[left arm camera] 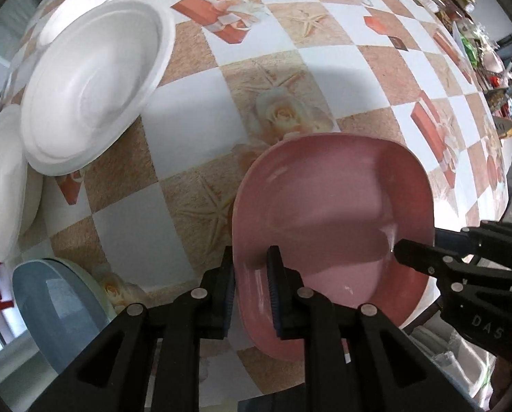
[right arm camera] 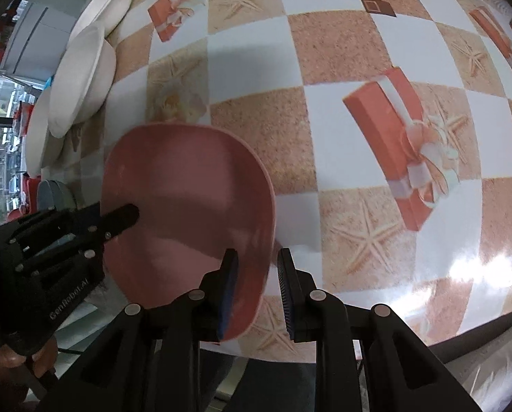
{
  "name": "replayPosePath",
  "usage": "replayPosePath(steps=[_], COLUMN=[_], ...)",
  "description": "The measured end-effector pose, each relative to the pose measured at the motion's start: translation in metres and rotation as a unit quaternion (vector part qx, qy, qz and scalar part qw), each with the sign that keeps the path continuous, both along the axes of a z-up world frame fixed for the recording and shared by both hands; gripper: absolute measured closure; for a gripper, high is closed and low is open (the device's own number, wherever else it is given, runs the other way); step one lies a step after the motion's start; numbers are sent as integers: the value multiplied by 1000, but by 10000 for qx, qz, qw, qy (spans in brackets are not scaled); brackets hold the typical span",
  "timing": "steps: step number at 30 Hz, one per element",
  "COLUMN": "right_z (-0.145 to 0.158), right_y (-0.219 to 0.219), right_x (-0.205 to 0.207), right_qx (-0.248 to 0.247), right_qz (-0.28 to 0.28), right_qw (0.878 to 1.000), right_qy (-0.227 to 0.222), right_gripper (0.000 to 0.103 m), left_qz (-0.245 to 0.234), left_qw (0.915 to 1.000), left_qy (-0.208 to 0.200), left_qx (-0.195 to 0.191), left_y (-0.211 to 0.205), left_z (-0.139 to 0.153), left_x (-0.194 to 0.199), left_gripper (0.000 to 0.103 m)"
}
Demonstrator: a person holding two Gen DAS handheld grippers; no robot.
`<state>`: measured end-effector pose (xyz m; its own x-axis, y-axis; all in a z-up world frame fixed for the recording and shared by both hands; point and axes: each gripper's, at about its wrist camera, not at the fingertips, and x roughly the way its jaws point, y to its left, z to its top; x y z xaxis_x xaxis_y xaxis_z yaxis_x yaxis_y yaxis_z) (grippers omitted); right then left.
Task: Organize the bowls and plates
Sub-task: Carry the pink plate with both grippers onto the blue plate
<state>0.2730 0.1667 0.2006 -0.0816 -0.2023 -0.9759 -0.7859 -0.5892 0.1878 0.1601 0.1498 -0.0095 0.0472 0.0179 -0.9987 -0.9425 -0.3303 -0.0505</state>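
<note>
1. The pink plate (left arm camera: 331, 226) sits at the near edge of the surface (left arm camera: 194, 116), which wears a checkered cloth printed with starfish, roses and red gift boxes.
2. The left gripper (left arm camera: 251, 274) straddles the plate's left rim: one finger lies outside the rim and the other inside the dish, closed on the rim.
3. The right gripper (right arm camera: 257, 274) does the same on the opposite rim, one finger over the plate's inside and the other outside it; a narrow gap shows beside the rim, so whether it truly pinches cannot be told.
4. White plates (left arm camera: 94, 86) lie overlapping at the surface's far left (several, leaning on one another), well apart from the pink plate.
5. A blue-grey plate (left arm camera: 60, 305) rests at the near left edge.
</note>
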Motion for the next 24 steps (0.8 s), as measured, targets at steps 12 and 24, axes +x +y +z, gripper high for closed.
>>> replayPosePath(steps=[12, 24], right_z=[14, 46], right_y=[-31, -63], right_x=[-12, -59], right_qx=[-112, -75], right_qz=[-6, 487], right_qw=[9999, 9987], right_qy=[-72, 163], right_gripper=[78, 78], left_qz=[170, 814], left_qw=[9998, 9960], left_qy=[47, 343], left_qx=[19, 142], left_y=[-27, -71], left_z=[10, 50], left_x=[11, -16], left_gripper=[84, 84])
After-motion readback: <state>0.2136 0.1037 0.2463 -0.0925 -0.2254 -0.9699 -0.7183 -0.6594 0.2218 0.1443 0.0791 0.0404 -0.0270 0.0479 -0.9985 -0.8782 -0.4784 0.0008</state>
